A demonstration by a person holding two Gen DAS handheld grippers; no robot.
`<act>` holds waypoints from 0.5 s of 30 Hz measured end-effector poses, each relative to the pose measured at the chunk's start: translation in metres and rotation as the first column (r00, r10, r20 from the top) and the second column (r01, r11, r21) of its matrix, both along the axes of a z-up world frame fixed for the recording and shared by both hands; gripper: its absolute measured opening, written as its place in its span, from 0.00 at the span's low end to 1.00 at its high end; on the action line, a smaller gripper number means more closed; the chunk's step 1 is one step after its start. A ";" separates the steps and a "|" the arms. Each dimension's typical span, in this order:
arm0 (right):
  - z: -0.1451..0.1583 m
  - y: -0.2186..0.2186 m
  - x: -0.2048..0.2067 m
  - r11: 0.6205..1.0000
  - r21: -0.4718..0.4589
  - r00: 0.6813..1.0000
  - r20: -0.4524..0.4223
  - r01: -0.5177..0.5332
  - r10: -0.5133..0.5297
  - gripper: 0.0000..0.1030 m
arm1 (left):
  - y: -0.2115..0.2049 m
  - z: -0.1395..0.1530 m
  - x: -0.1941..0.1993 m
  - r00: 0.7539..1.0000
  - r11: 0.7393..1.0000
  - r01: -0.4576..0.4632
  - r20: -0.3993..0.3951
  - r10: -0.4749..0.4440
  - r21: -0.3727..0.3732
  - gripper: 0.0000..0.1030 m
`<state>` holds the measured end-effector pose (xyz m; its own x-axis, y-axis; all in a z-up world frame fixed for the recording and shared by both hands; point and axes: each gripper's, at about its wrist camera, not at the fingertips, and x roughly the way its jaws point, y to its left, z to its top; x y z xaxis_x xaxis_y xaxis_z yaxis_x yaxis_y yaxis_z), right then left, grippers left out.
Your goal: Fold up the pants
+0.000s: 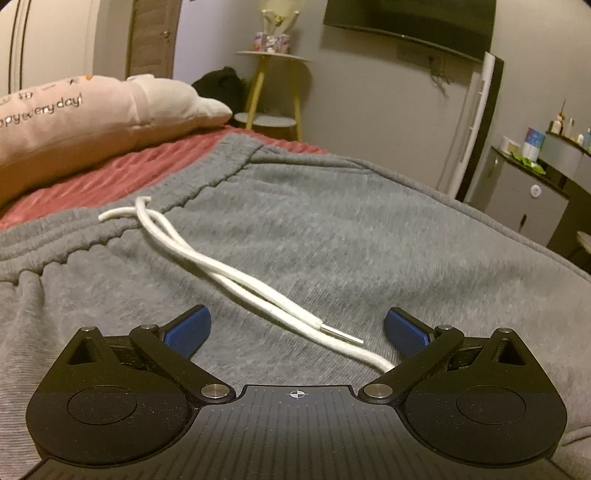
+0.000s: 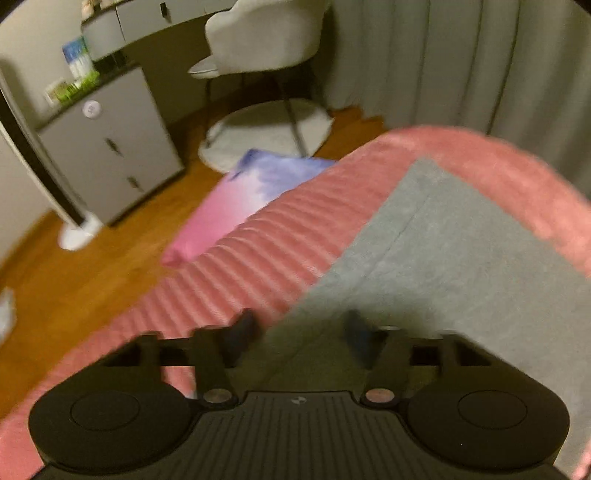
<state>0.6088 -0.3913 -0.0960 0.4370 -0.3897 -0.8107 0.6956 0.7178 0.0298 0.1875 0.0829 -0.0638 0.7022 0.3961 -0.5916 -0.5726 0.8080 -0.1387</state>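
Note:
Grey sweatpants [image 1: 314, 229] lie flat on a pink ribbed bedspread [image 1: 103, 177]. Their elastic waistband [image 1: 147, 206] runs across the left, and a white drawstring [image 1: 221, 273] trails from it toward my left gripper [image 1: 297, 326]. That gripper is open just above the fabric, its blue pads [image 1: 186, 330] on either side of the drawstring's metal tip. In the right wrist view a leg of the pants [image 2: 443, 266] stretches away over the bedspread [image 2: 258, 258]. My right gripper [image 2: 301, 328] is open over the leg's left edge, blurred by motion.
A pink pillow [image 1: 74, 114] lies at the head of the bed. A side table [image 1: 273, 88] and a wall TV [image 1: 410, 22] stand beyond. A grey cabinet [image 2: 107, 147], a chair [image 2: 266, 40], a round rug [image 2: 266, 133] and a pink-blue cushion [image 2: 243, 199] are beside the bed.

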 end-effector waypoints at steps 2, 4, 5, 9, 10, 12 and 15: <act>0.000 -0.006 -0.009 1.000 -0.003 1.000 0.023 -0.007 0.007 0.07 | 0.001 0.000 -0.001 1.000 1.000 0.000 0.003 0.000 -0.008 1.00; 0.010 -0.013 -0.029 0.999 0.041 0.995 0.098 0.002 -0.006 0.06 | 0.004 0.001 -0.001 1.000 1.000 0.003 0.012 -0.003 -0.019 1.00; 0.018 -0.014 -0.044 0.999 0.048 0.990 0.138 -0.001 -0.006 0.06 | 0.006 0.001 -0.003 1.000 0.999 0.005 0.026 -0.004 -0.034 1.00; 0.050 -0.015 -0.135 0.997 0.052 0.946 0.321 -0.053 0.034 0.05 | 0.017 0.005 -0.015 0.994 0.994 0.009 0.108 0.003 -0.111 1.00; 0.056 -0.017 -0.165 0.997 0.059 0.927 0.375 -0.055 0.029 0.05 | 0.019 0.007 -0.019 0.992 0.992 0.012 0.128 0.005 -0.129 1.00; 0.062 -0.020 -0.223 0.997 0.063 0.898 0.440 -0.051 0.018 0.05 | 0.021 0.013 -0.024 0.989 0.985 0.024 0.147 0.002 -0.170 1.00; 0.053 -0.014 -0.315 0.997 0.065 0.877 0.481 -0.045 0.009 0.05 | 0.022 0.026 -0.027 0.982 0.967 0.110 0.177 -0.070 -0.229 1.00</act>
